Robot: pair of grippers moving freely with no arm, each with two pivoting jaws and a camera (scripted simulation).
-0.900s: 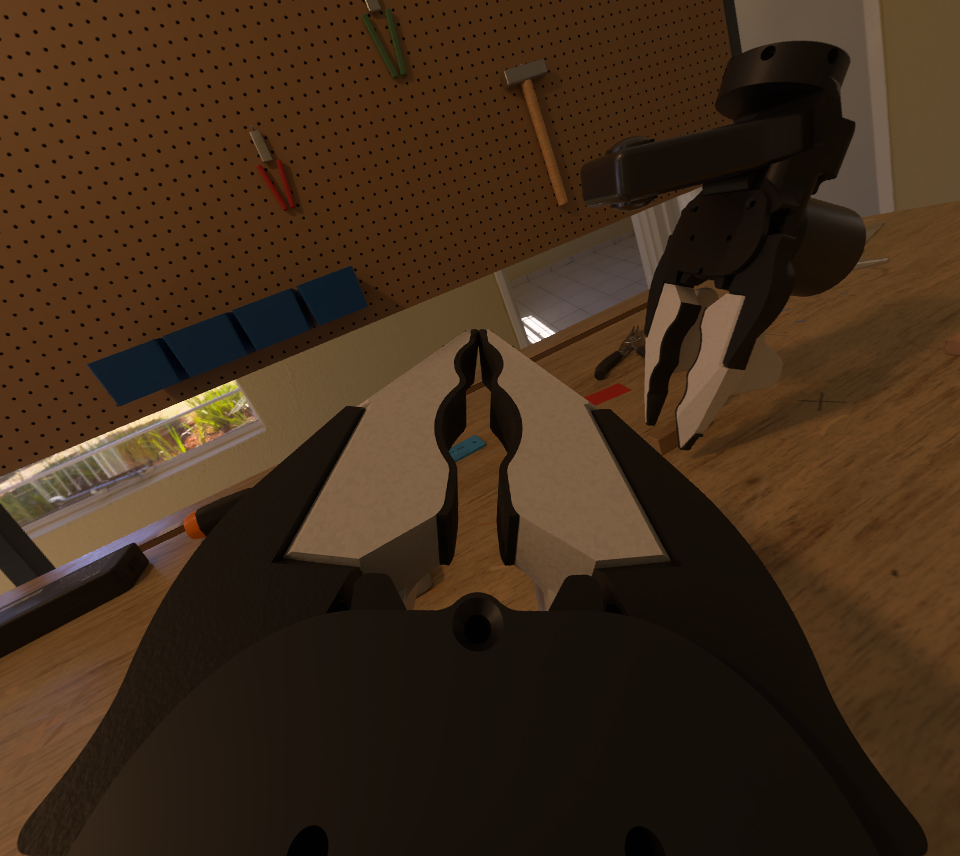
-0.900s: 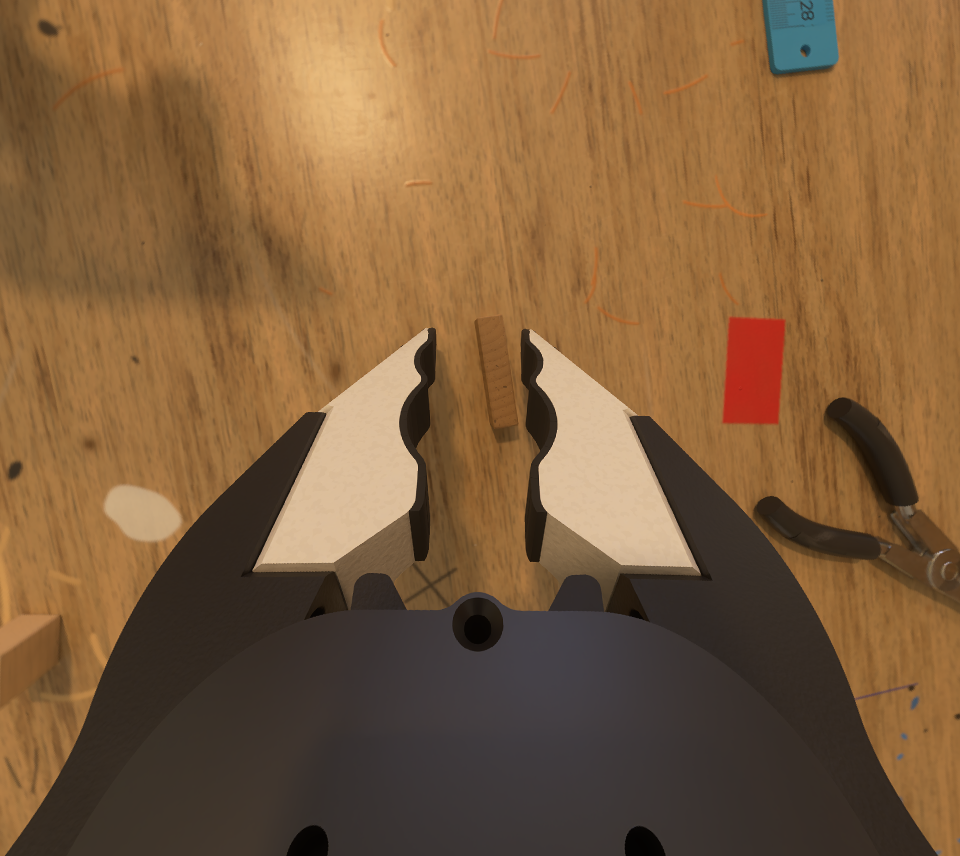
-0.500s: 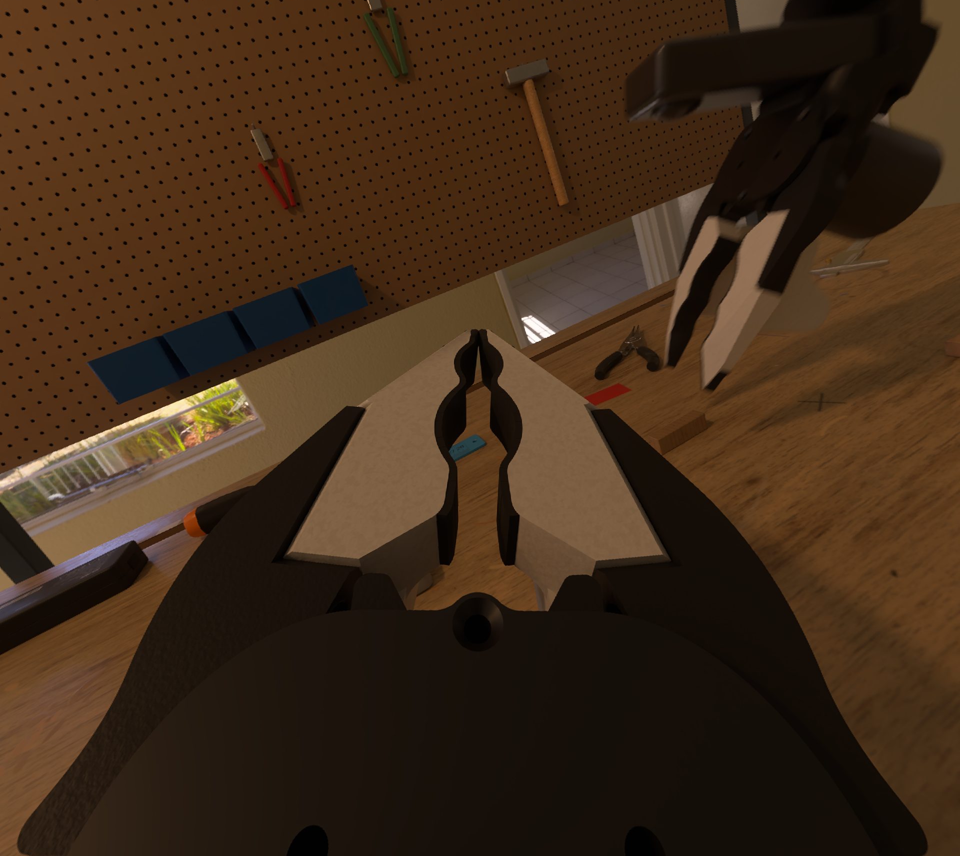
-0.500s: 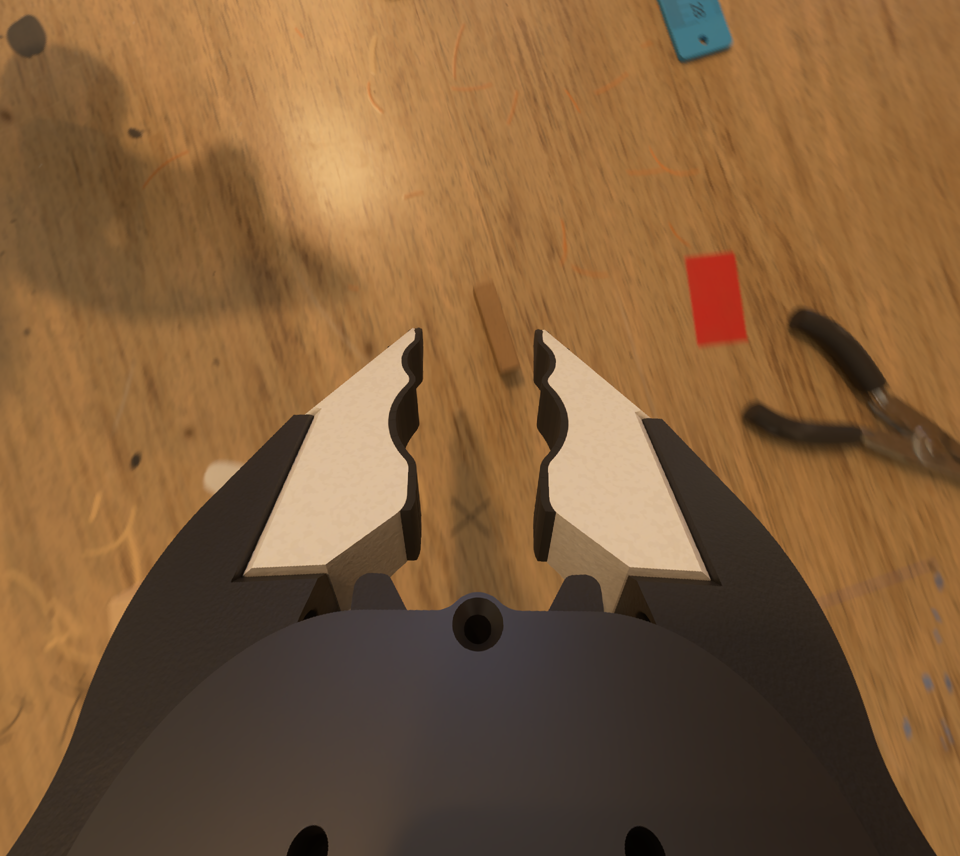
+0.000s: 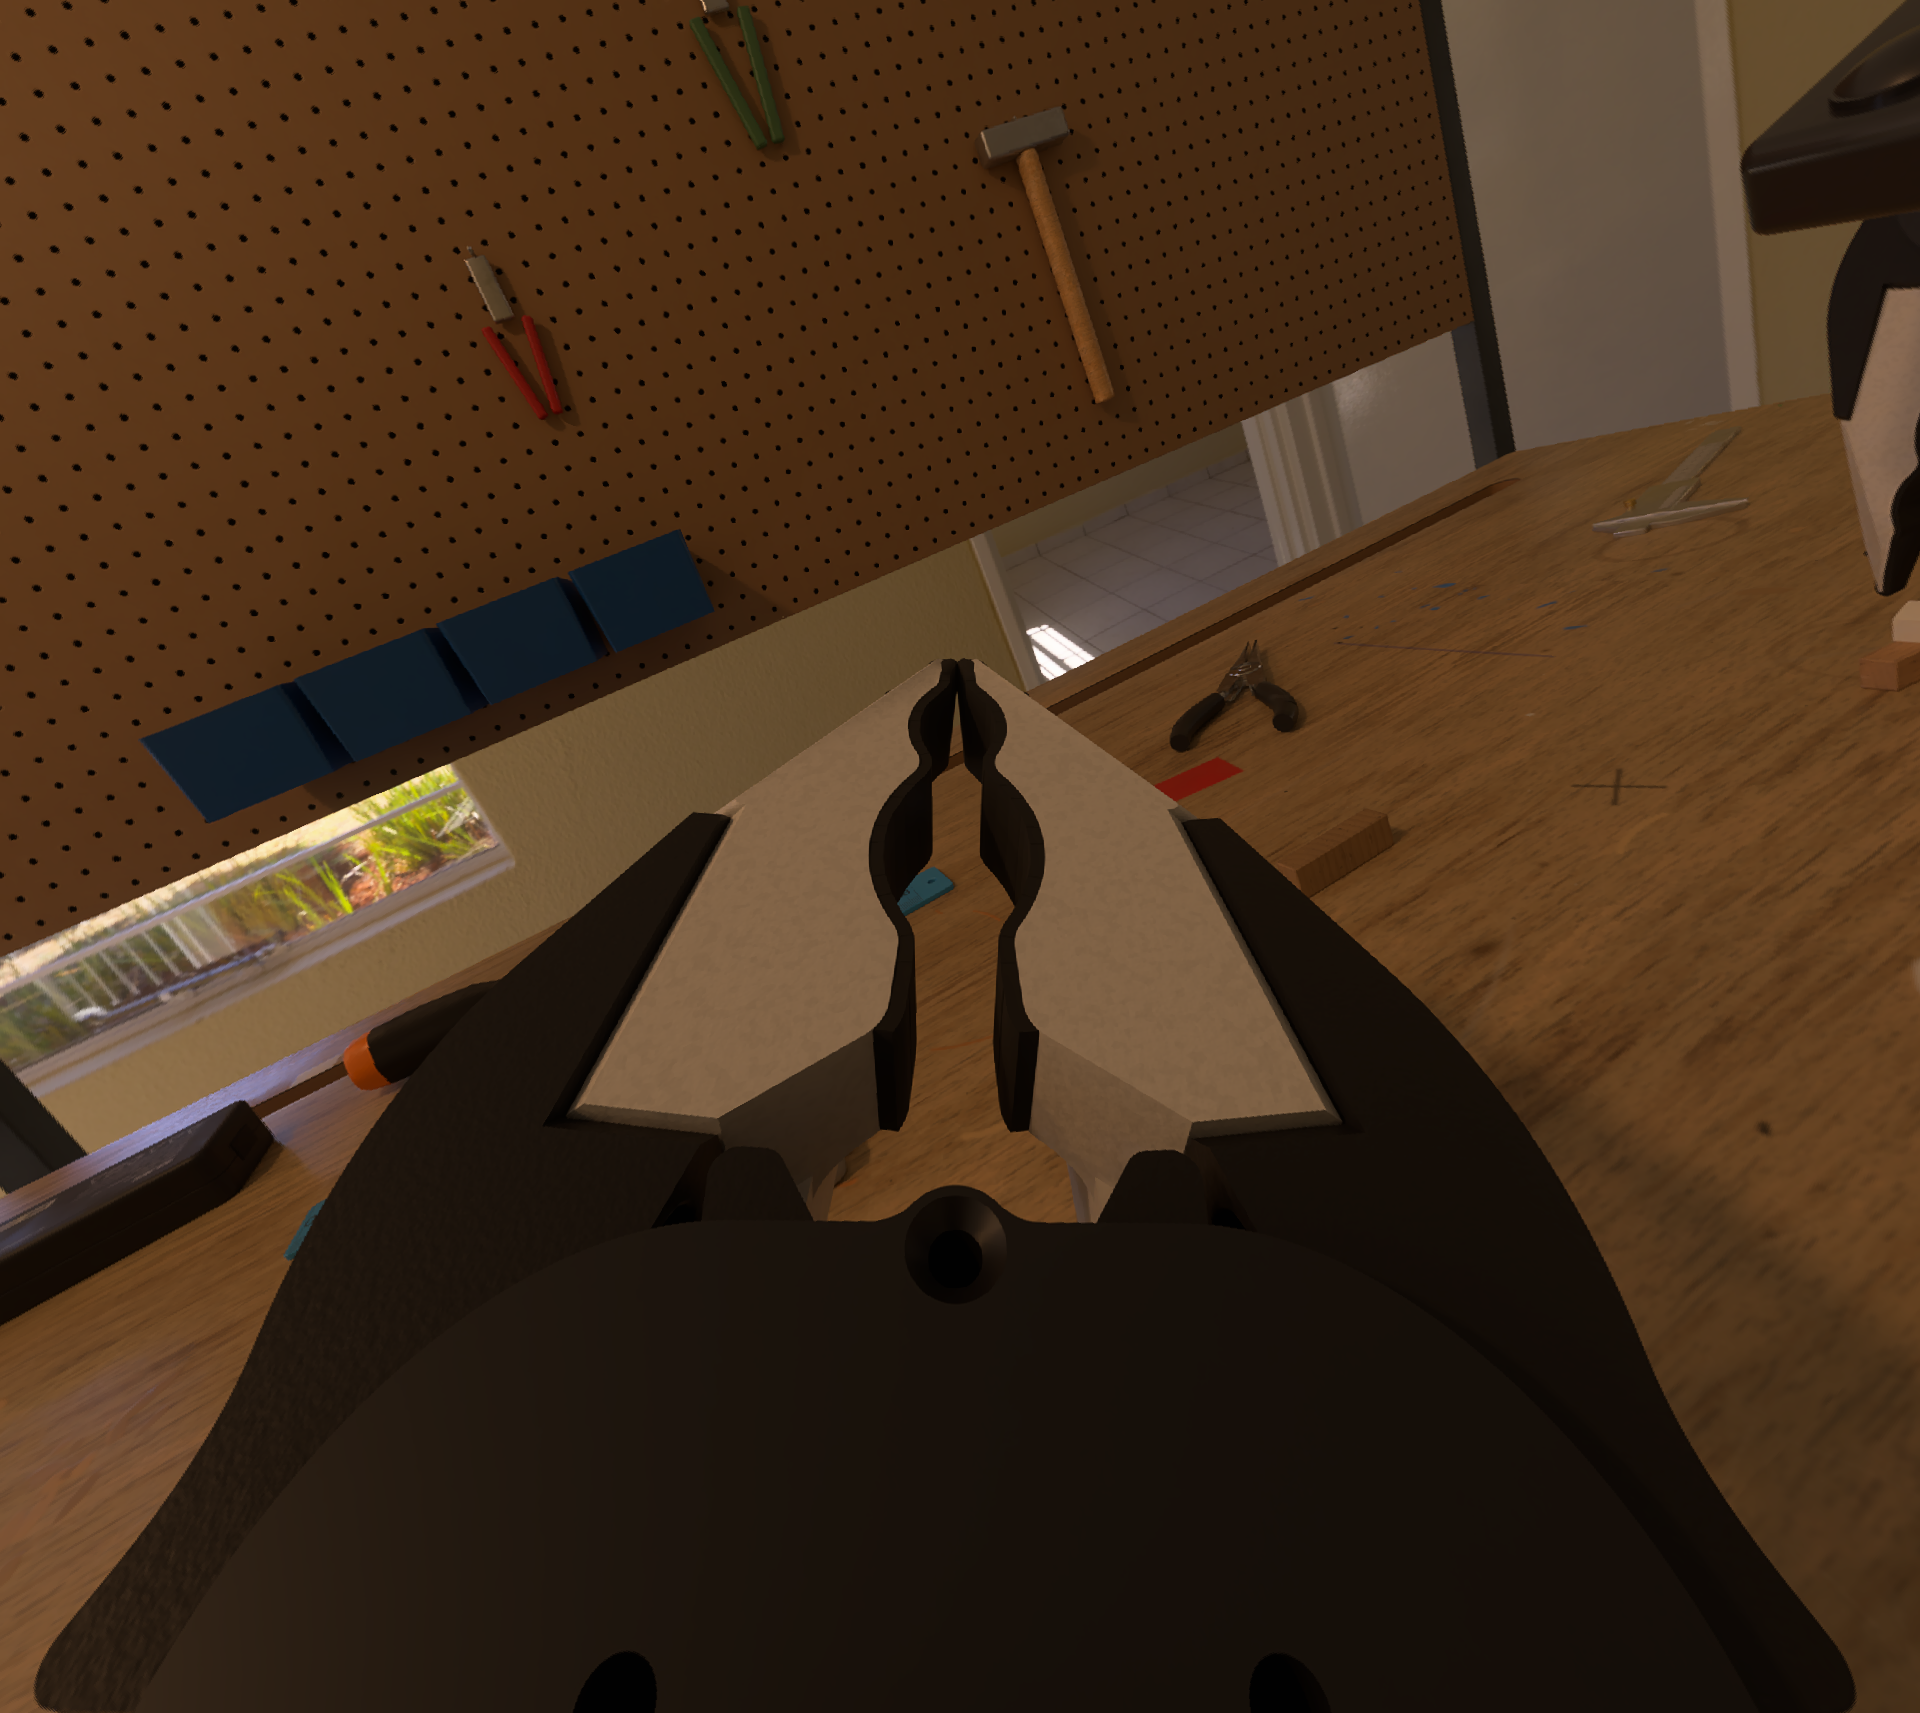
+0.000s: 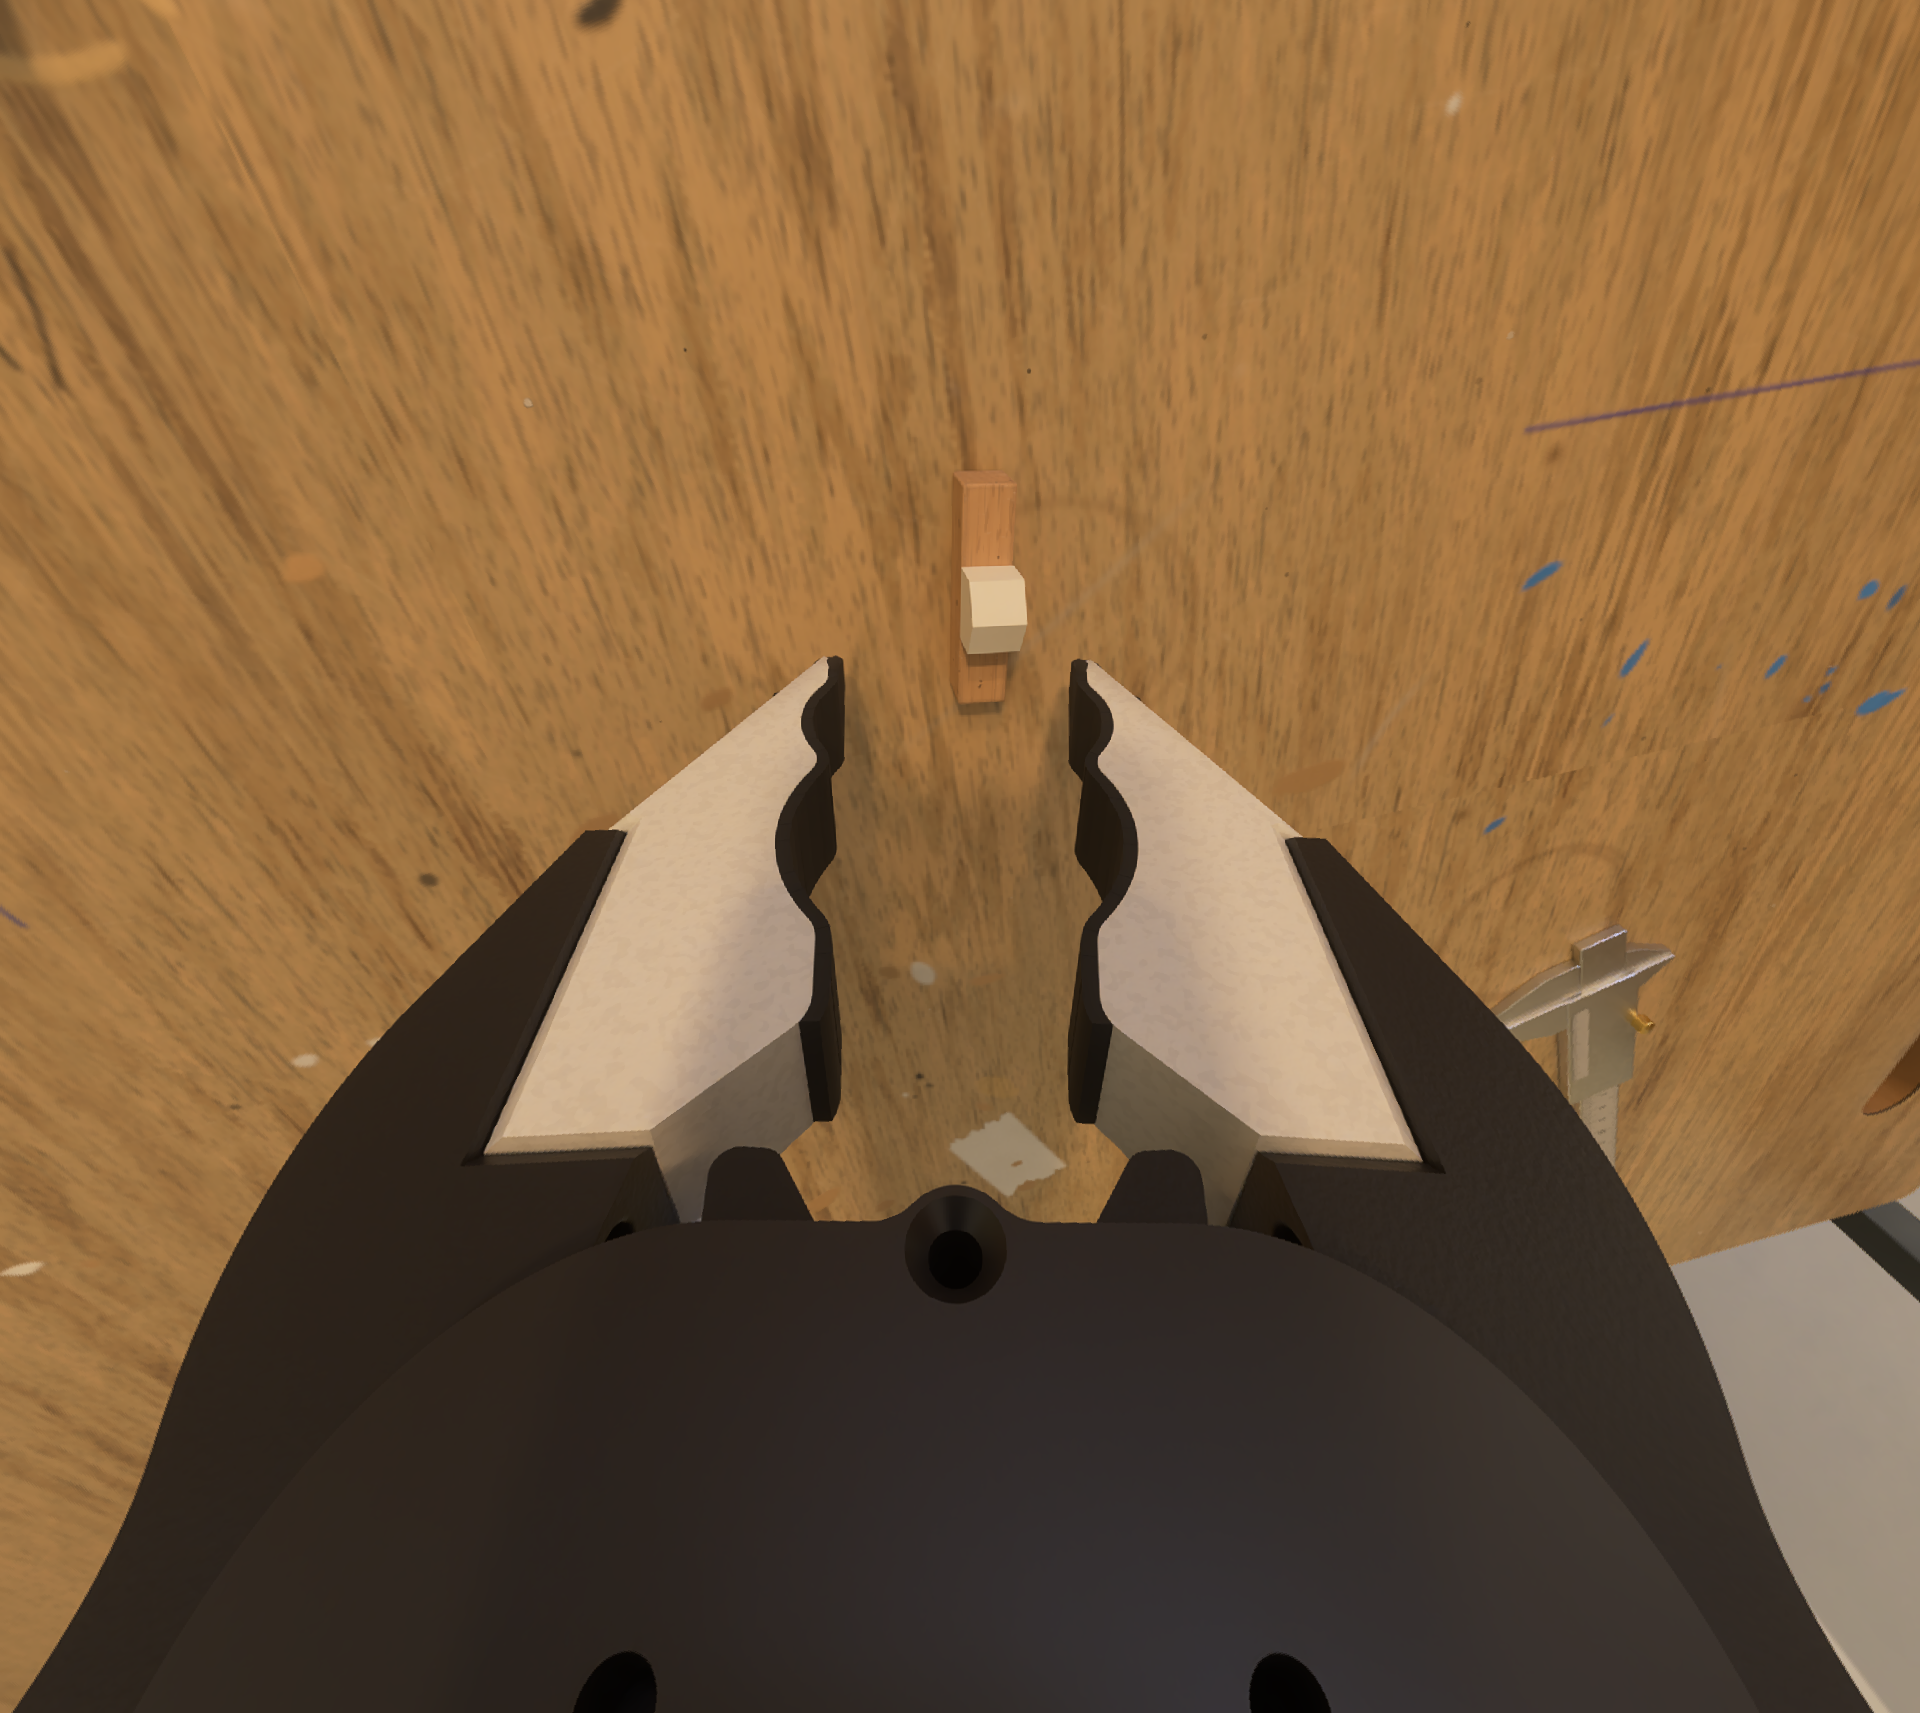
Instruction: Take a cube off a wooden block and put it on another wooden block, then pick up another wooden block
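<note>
In the right wrist view a small cream cube sits on a thin wooden block lying flat on the workbench. My right gripper is open and empty, high above them, with the block just beyond its fingertips. In the left wrist view my left gripper is shut and empty, low over the bench. Another wooden block lies just right of it. The right gripper shows at the far right edge, above the cube and its block.
A pegboard with a hammer and pliers stands behind the bench. Black pliers, a red patch, a blue ruler end and a caliper lie on the bench. The bench edge is at lower right.
My right gripper rose off the bare wooden block and swung far to the right, ending above the block that carries the cube. It stayed open. My left gripper has not moved.
</note>
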